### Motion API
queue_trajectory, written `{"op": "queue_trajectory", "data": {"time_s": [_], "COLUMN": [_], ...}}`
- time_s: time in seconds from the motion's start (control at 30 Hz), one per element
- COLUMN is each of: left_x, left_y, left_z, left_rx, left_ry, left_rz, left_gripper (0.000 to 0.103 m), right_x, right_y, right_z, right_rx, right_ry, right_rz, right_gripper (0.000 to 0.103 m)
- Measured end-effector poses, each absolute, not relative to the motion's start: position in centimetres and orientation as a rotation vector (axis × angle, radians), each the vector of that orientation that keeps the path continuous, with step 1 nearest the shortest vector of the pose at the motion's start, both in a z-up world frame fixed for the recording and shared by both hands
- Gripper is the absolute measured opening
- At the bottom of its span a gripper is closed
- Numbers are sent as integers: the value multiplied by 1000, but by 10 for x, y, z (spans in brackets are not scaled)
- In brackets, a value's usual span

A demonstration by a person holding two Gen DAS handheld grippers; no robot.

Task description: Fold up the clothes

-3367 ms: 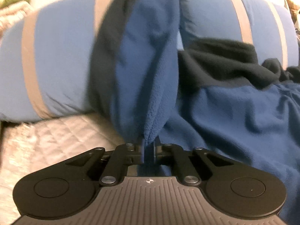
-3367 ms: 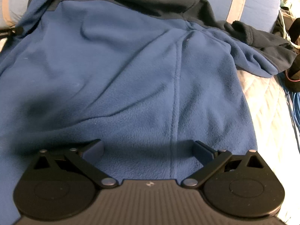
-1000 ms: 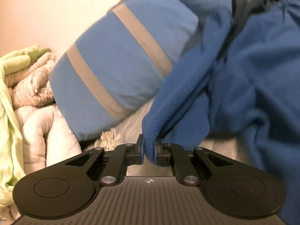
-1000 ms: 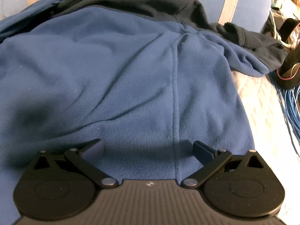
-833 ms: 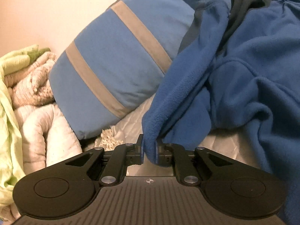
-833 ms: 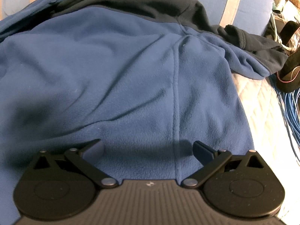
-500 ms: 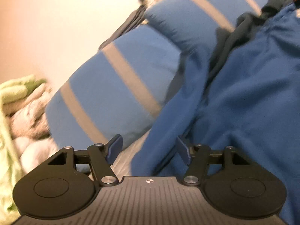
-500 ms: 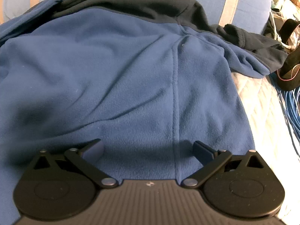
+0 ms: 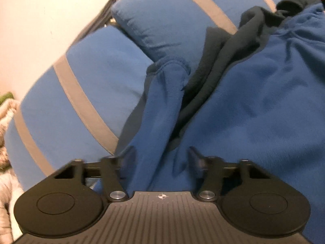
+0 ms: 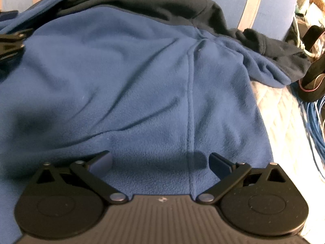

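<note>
A blue fleece jacket point(image 10: 142, 85) with a dark navy collar and yoke point(image 10: 162, 6) lies spread on the bed, its top against the pillows. In the left wrist view its left sleeve point(image 9: 162, 109) runs down from the pillow between the fingers of my left gripper point(image 9: 160, 158), which is open and holds nothing. My right gripper point(image 10: 160, 162) hovers open over the jacket's lower body beside a vertical seam point(image 10: 190, 101). The right sleeve point(image 10: 270, 69) lies bunched at the right. The other gripper point(image 10: 10, 44) shows at the left edge of the right wrist view.
Blue pillows with grey stripes point(image 9: 85, 93) lean against a pale wall point(image 9: 40, 20) behind the jacket. A quilted bedspread point(image 10: 284, 126) shows at the right, with blue cables point(image 10: 312, 122) and a dark object point(image 10: 312, 81) beyond. Pale bedding point(image 9: 4, 122) sits at far left.
My left gripper has let go of the sleeve cuff and opened, then moved up along the sleeve toward the shoulder. The right gripper has stayed open in place.
</note>
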State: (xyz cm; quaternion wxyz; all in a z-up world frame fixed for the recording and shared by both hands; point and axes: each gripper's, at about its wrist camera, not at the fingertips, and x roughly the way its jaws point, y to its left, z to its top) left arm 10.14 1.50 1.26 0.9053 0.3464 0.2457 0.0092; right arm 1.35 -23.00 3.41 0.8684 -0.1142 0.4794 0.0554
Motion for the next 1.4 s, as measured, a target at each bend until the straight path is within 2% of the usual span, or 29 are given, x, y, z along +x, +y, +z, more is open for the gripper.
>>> {"op": "queue_trajectory", "data": {"time_s": [0.03, 0.23, 0.47, 0.6, 0.83, 0.9, 0.97, 1.03, 1.17, 1.4], "left_x": [104, 80, -10, -50, -59, -59, -68, -78, -89, -96], "left_y": [17, 27, 20, 25, 25, 21, 18, 12, 0, -15], "left_z": [14, 51, 86, 77, 27, 15, 7, 4, -6, -49], "left_rx": [695, 602, 679, 763, 982, 1067, 1155, 1221, 1342, 1692], "left_ry": [498, 358, 241, 299, 455, 466, 400, 320, 188, 0], "left_rz": [33, 32, -104, -179, -235, -225, -238, -260, -296, -347], "left_gripper": [8, 7, 7, 7, 11, 18, 52, 61, 65, 65], "right_x": [15, 18, 14, 6, 1, 5, 11, 18, 33, 47], "right_y": [-232, -240, -243, -245, -247, -248, -249, -251, -254, -261], "right_z": [34, 36, 44, 61, 97, 99, 98, 91, 67, 58], "right_rx": [-229, -199, -177, -155, 21, 130, 250, 389, 665, 794], "right_ry": [1008, 1039, 1078, 1008, 857, 865, 883, 924, 1028, 1010], "right_rz": [126, 207, 310, 355, 489, 573, 660, 738, 801, 767], "right_gripper": [103, 103, 103, 103, 103, 103, 103, 103, 103, 103]}}
